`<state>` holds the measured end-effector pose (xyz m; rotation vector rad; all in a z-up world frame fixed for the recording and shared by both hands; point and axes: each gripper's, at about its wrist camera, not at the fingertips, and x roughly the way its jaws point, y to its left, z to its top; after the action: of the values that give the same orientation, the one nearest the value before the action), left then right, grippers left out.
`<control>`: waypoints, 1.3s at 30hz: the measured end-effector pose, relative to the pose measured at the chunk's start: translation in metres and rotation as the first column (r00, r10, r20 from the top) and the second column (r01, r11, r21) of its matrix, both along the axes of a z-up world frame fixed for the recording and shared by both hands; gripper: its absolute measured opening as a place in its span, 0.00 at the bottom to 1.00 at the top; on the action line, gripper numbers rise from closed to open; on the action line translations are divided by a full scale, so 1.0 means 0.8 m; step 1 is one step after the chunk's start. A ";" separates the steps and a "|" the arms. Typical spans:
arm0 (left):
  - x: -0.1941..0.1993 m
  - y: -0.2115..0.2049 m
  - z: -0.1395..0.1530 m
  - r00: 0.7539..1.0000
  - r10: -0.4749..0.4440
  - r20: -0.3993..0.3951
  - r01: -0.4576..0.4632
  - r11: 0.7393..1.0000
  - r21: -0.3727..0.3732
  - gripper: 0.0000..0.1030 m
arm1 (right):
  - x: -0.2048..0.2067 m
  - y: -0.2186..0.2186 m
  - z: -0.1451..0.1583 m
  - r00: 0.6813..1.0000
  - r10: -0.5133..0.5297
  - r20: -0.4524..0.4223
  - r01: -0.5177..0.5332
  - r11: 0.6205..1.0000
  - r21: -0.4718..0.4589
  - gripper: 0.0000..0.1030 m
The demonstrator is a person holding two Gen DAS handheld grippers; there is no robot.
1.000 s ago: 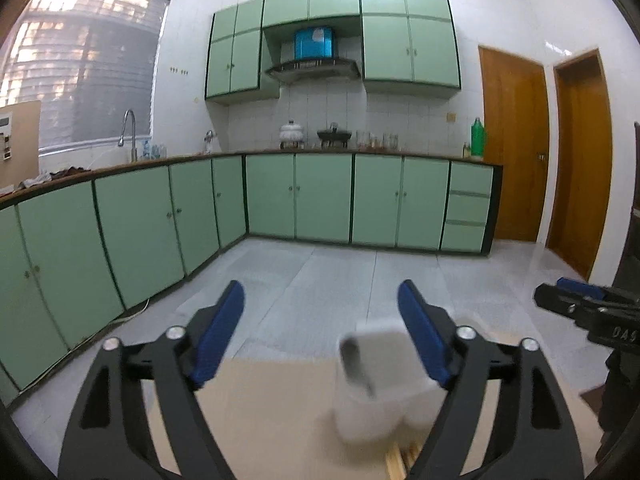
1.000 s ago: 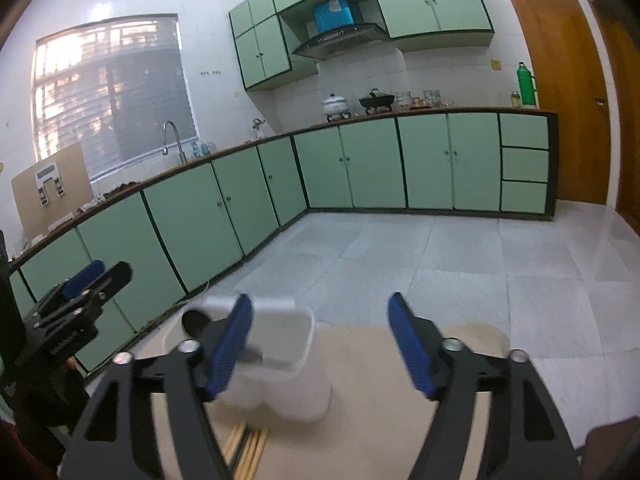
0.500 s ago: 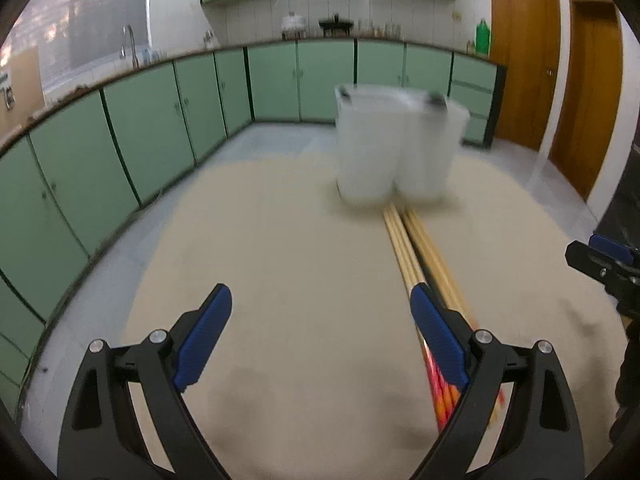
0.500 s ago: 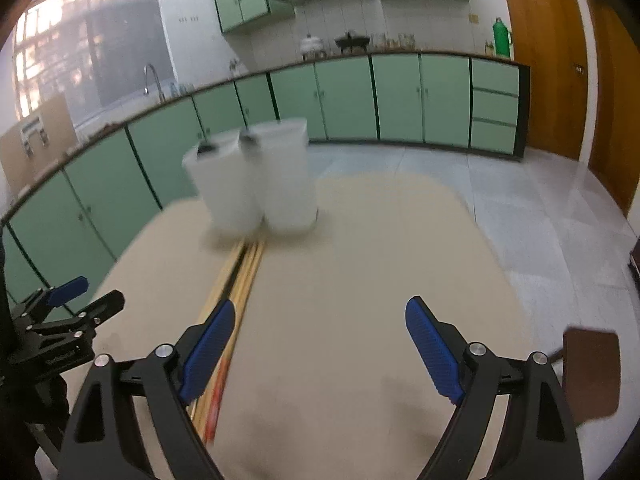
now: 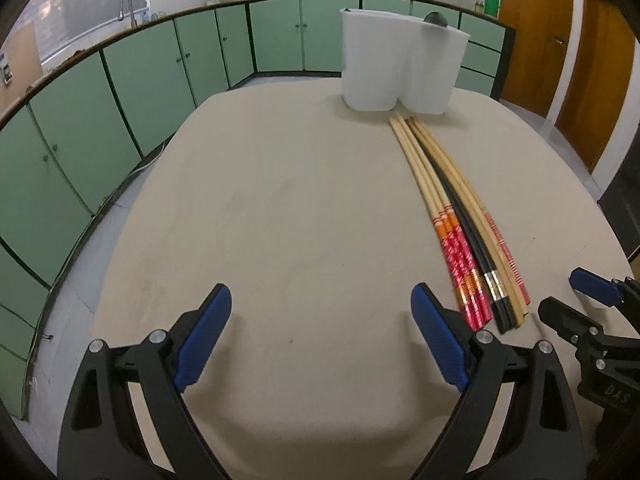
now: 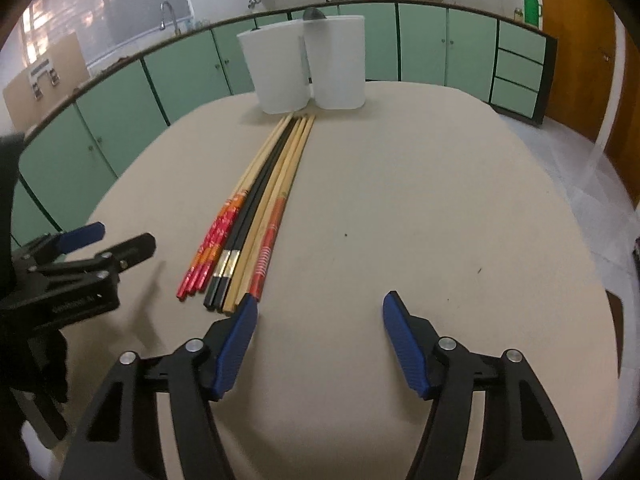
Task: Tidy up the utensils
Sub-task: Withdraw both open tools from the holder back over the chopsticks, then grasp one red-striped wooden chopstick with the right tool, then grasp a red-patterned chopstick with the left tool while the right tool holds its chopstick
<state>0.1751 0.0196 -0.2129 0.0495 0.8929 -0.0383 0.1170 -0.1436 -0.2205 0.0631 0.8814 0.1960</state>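
Note:
Several chopsticks lie side by side on the beige table, wooden, black and red-patterned; they also show in the right wrist view. Their far tips touch a white two-compartment holder, which also shows in the right wrist view, with a dark utensil end showing at its rim. My left gripper is open and empty, left of the chopsticks' near ends. My right gripper is open and empty, just right of those ends. Each gripper shows in the other's view.
Green cabinets run behind the table under a counter with a sink tap and pots. Wooden doors stand at the right. The table's far edge lies just behind the holder.
Both grippers have tilted down and pulled back from the holder. The table and chopsticks now fill the views, and the holder stands farther away.

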 end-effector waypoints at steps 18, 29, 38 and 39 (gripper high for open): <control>-0.003 0.010 -0.005 0.999 0.030 -0.022 -0.030 0.999 -0.019 0.87 | 0.004 0.033 0.001 0.999 0.044 0.005 -0.043 0.996 -0.080 0.48; -0.003 -0.003 -0.009 0.999 -0.011 -0.046 0.009 0.999 -0.039 0.87 | 0.004 0.041 0.002 0.995 0.101 0.010 -0.100 0.994 -0.051 0.07; -0.015 -0.036 -0.009 0.994 -0.101 -0.049 0.097 0.992 -0.078 0.87 | 0.002 0.005 0.002 1.000 0.027 0.016 -0.026 0.998 -0.059 0.06; -0.015 -0.040 -0.011 0.993 -0.106 -0.052 0.102 0.992 -0.072 0.87 | 0.003 0.001 0.001 1.000 0.023 0.015 -0.022 0.998 -0.058 0.06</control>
<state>0.1633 -0.0121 -0.2213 0.0300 0.9436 -0.1685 0.1190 -0.1428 -0.2193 -0.0022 0.8720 0.1912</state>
